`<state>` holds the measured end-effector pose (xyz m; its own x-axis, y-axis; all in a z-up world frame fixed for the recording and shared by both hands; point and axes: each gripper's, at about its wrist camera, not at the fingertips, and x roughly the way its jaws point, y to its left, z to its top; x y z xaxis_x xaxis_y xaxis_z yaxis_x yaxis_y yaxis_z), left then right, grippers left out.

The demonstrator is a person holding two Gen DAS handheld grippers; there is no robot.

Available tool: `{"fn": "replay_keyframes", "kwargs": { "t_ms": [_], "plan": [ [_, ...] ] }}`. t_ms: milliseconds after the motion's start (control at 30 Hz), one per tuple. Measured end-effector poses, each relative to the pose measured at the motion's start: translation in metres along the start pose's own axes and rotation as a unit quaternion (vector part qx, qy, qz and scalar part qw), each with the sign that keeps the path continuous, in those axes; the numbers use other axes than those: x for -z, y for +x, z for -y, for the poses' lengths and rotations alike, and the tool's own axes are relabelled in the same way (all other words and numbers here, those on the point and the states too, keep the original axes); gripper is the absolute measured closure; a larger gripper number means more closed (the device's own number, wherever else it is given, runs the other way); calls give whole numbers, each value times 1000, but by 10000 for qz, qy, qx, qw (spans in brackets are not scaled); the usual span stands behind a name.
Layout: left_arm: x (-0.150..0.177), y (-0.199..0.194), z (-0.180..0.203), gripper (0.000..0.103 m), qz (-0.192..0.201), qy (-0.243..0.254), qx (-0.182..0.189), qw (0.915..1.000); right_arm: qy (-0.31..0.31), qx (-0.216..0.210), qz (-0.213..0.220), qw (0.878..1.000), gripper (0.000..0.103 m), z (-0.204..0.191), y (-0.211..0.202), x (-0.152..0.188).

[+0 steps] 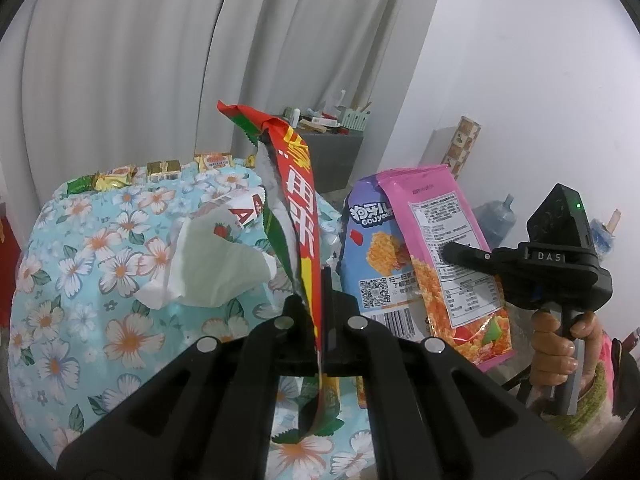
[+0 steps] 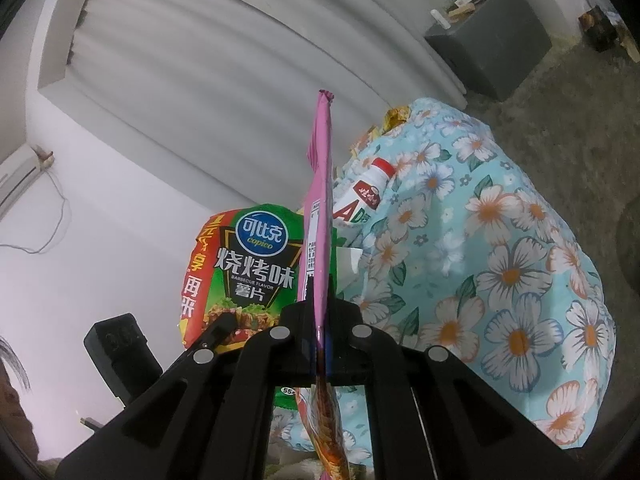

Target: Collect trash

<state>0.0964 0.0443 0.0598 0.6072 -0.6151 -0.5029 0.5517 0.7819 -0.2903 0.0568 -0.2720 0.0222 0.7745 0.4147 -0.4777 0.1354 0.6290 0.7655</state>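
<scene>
trash is in both hands right now: the left gripper (image 1: 318, 312) is pinched tight on the red and green chip bag (image 1: 298, 216), which stands edge-on up the centre of the left wrist frame, and the right gripper (image 2: 320, 316) is pinched tight on the pink snack bag (image 2: 320, 208), a thin edge rising up the middle of the right wrist frame. each bag also shows broadside from the other camera: the pink one at centre right of the left wrist frame, the chip bag at lower centre left of the right wrist frame. both bags are held up off the flowered tablecloth (image 1: 100, 280), close beside each other.

on the cloth lie more pieces to gather: a crumpled white tissue (image 1: 212, 264) at centre left of the left wrist frame, a small white bottle with a red cap (image 2: 368, 190) just right of centre in the right wrist frame, and wrapped candies (image 1: 164, 170) along the far edge of the table.

the step in hand looks like the carry, with two wrappers lifted and not yet dropped. no bin or bag shows in either frame, so the next move calls for turning toward wherever the trash goes, keeping both grips firm since the thin foil could slip, then letting go over it and coming back for the tissue and bottle.
</scene>
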Motion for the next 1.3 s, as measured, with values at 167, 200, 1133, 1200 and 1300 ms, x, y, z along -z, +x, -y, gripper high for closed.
{"fn": "replay_keyframes", "kwargs": {
  "t_ms": [167, 200, 1133, 1200, 1300],
  "plan": [
    [-3, -2, 2, 103, 91, 27, 18, 10000, -47, 6, 18, 10000, 100, -3, -3, -4],
    [-3, -3, 2, 103, 115, 17, 24, 9999, -55, 10, 23, 10000, 100, -4, -4, -5],
    [-9, -16, -2, 103, 446, -164, 250, 9986, -154, 295, 134, 9994, 100, -19, -5, -13],
    [-9, -16, -2, 103, 456, -150, 265, 9985, -151, 304, 145, 9993, 100, -19, -5, -13],
    [-10, -16, -1, 103, 468, -138, 285, 9984, -147, 313, 158, 9993, 100, -19, -6, -13]
  ]
}}
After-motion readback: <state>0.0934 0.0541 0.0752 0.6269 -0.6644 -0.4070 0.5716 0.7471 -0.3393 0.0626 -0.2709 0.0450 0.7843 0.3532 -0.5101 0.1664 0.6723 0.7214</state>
